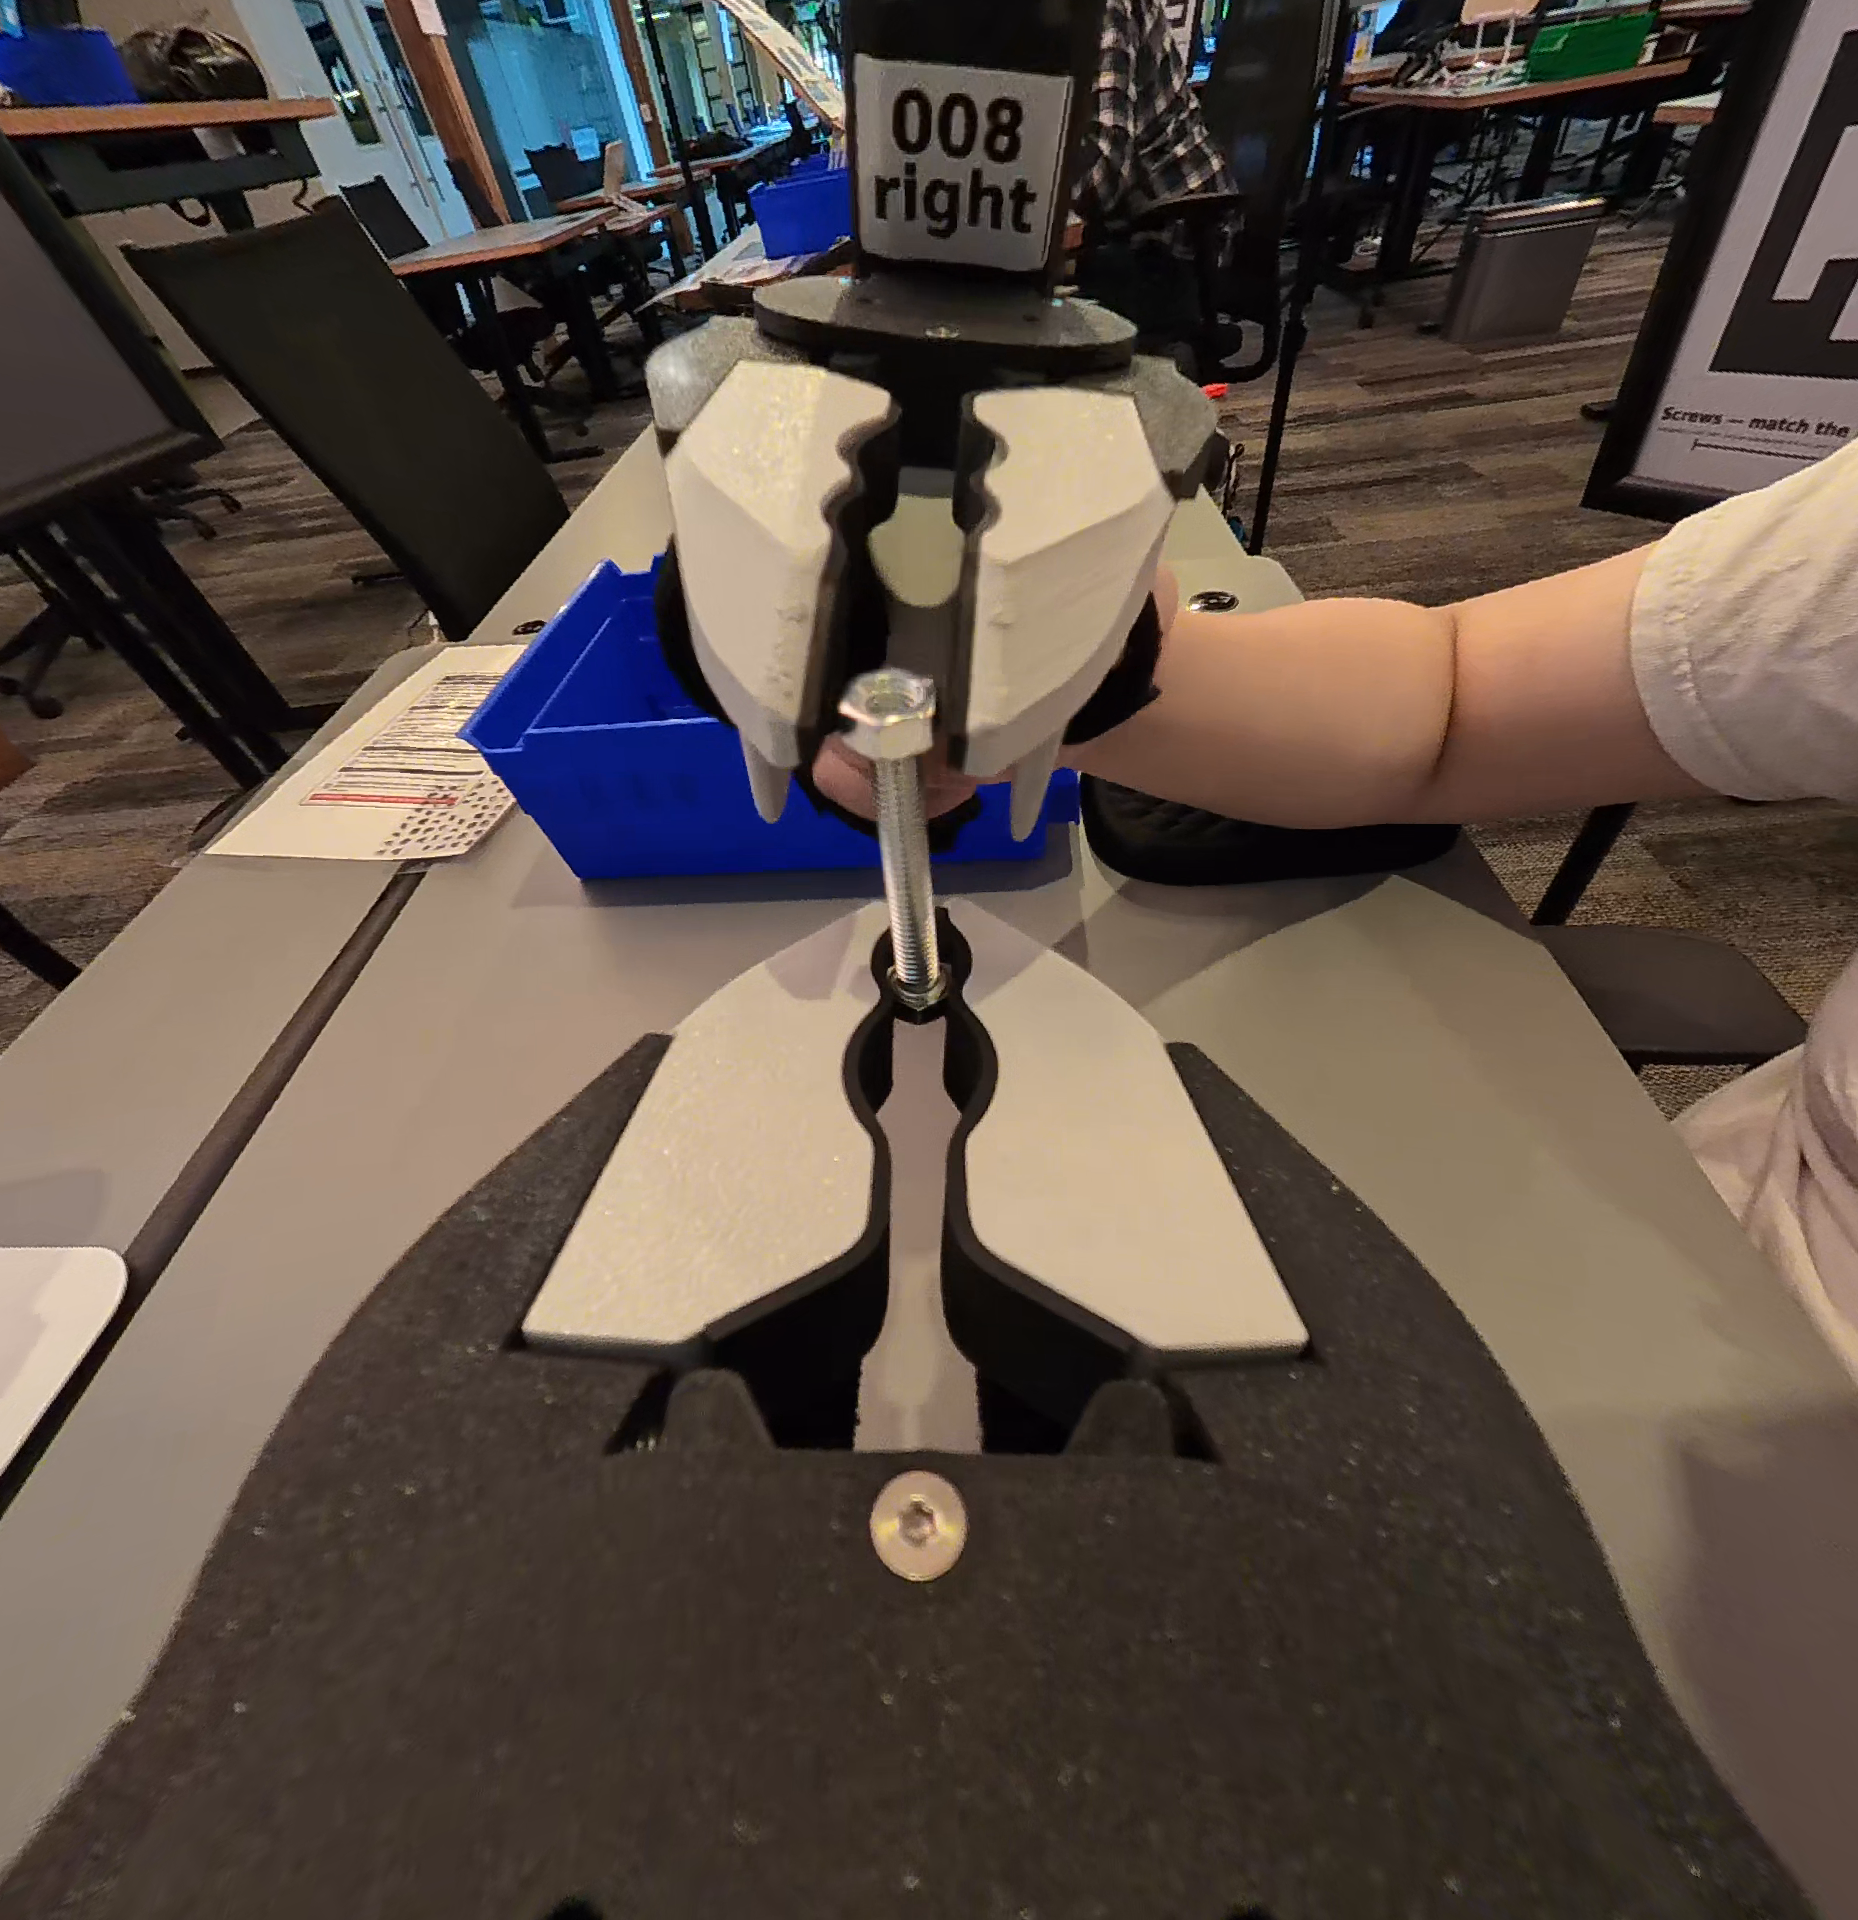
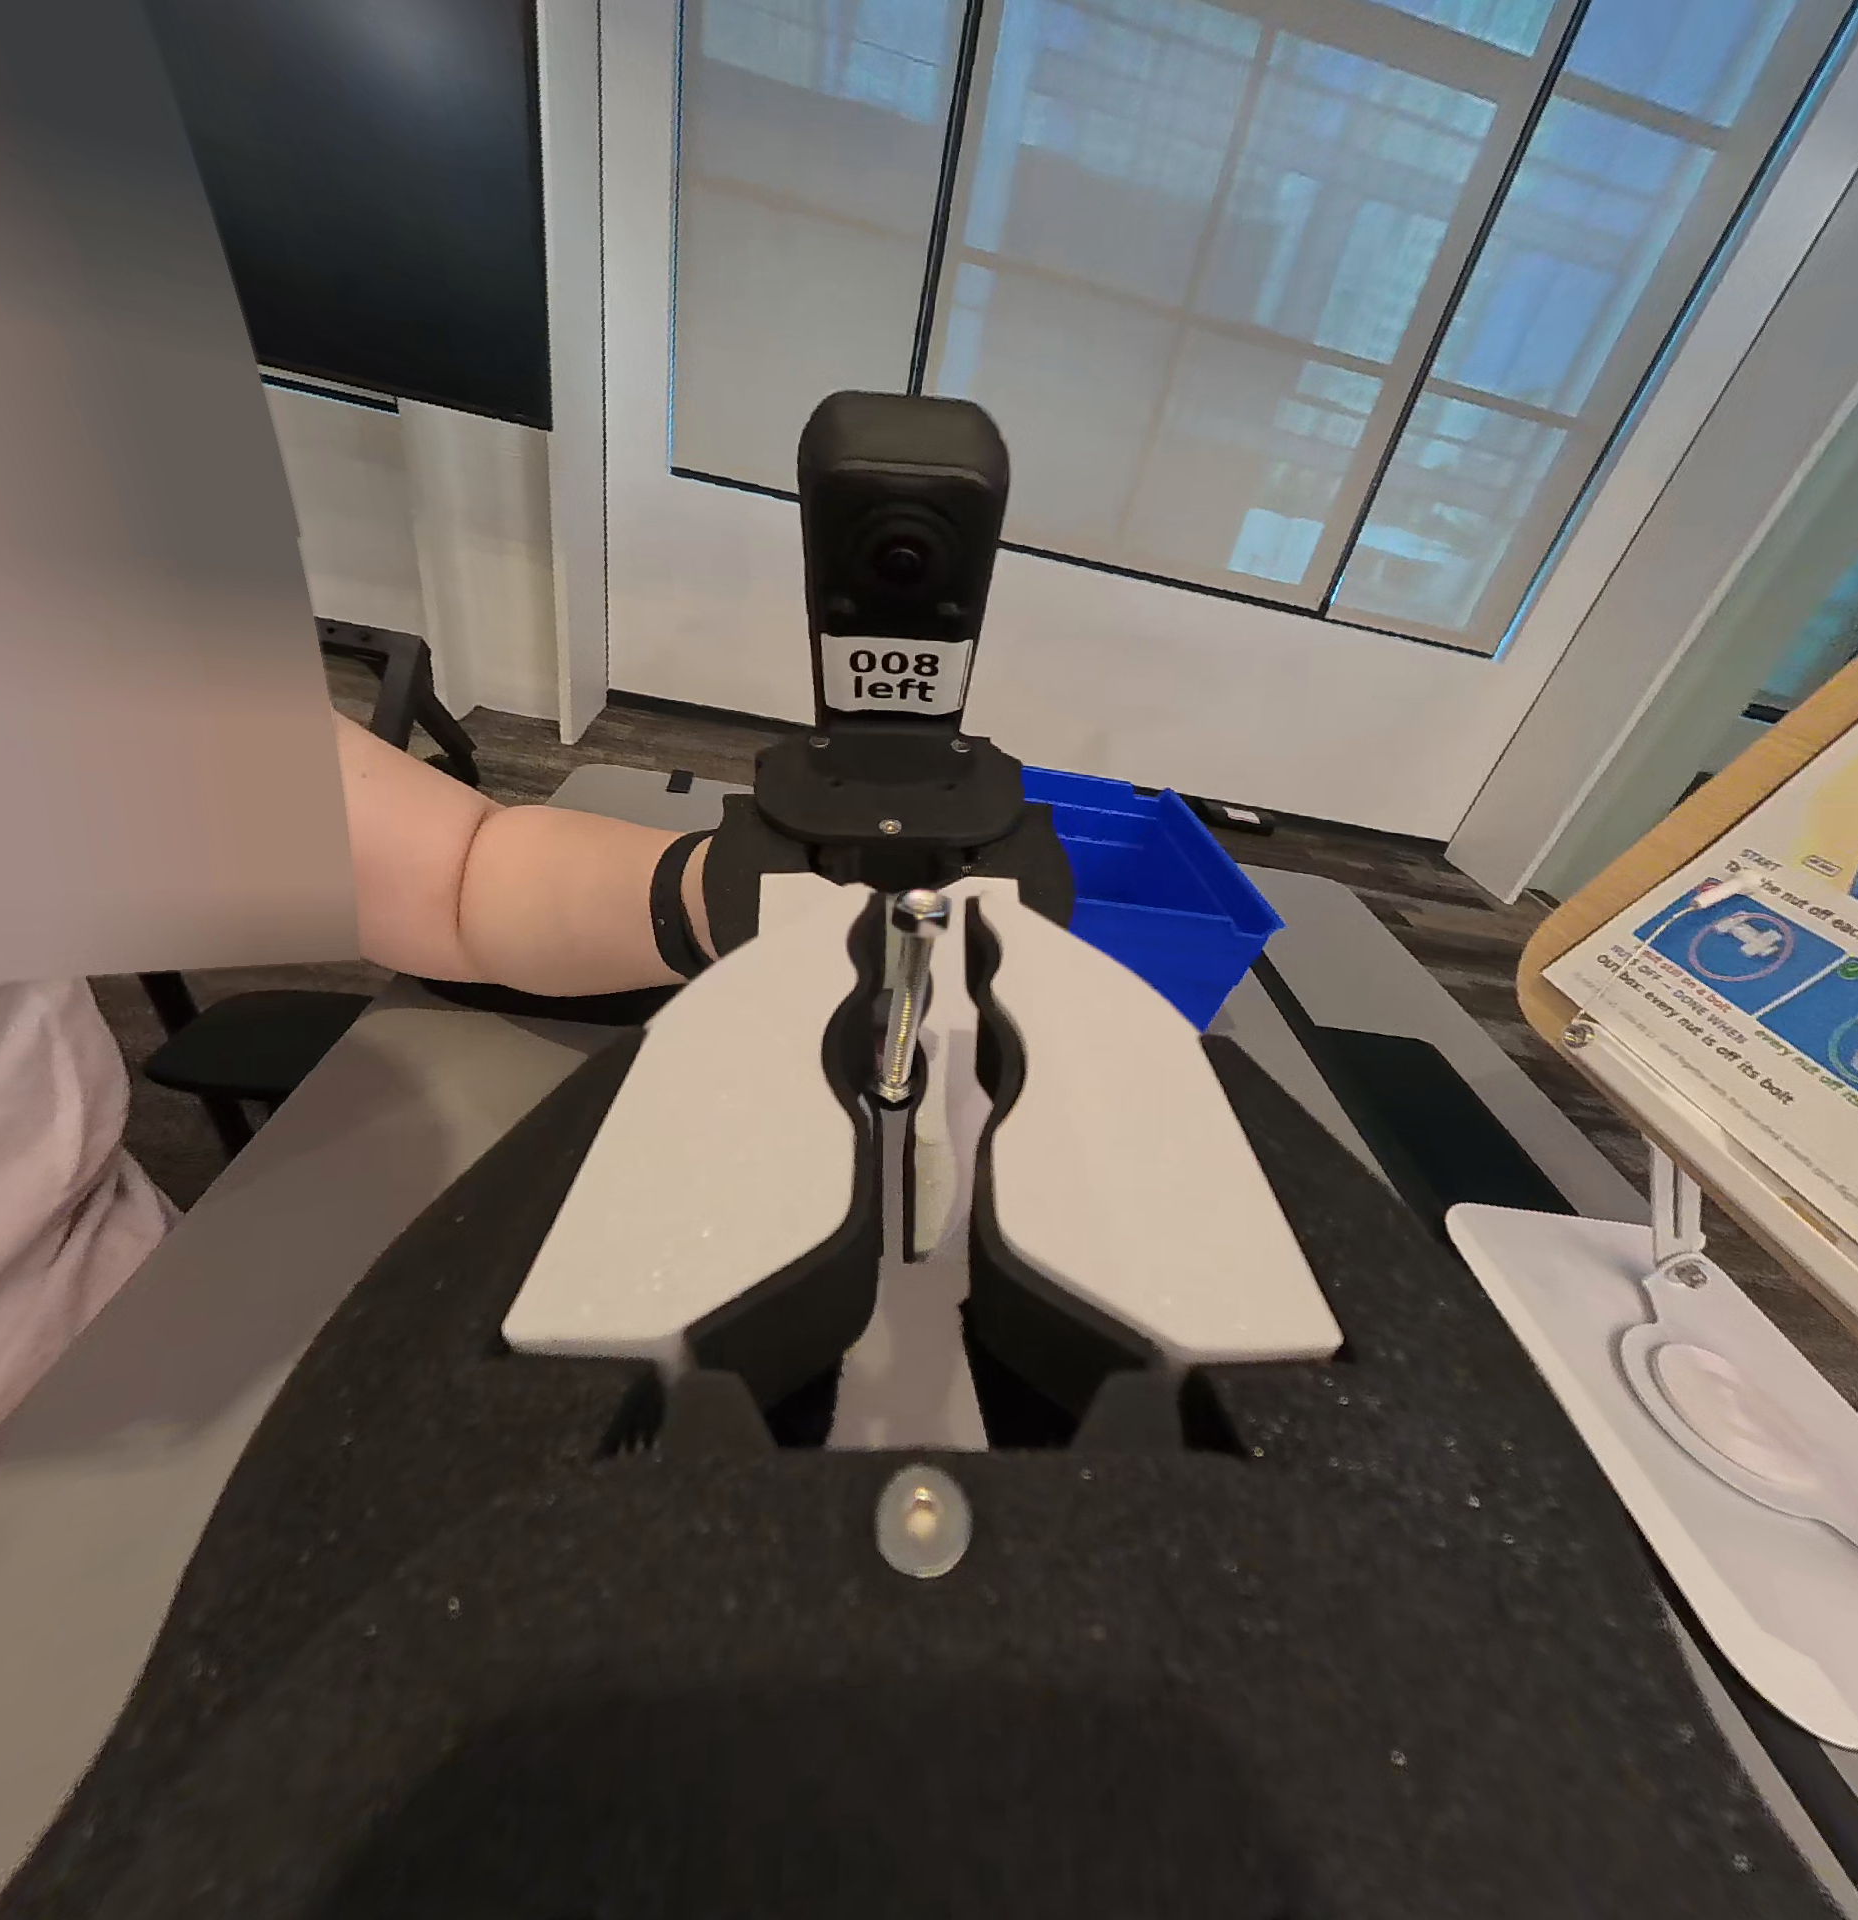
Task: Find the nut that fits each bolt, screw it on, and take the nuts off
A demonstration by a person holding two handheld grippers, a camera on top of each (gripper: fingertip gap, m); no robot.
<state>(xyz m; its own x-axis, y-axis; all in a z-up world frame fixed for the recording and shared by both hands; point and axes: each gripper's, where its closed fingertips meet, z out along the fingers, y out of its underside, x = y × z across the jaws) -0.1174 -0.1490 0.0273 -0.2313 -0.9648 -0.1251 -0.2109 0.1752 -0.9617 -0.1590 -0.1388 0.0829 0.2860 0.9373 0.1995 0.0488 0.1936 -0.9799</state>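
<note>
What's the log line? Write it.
left gripper: shut on bolt | right gripper: shut on bolt | bolt: held between both

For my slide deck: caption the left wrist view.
Left gripper and right gripper hold opposite ends of one threaded bolt, blue bin behind.

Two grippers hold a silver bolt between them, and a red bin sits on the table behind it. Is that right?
Almost. The bin is blue, not red; the left wrist view shows it on the grey table behind the silver bolt, which the left gripper and right gripper hold between them.
</note>
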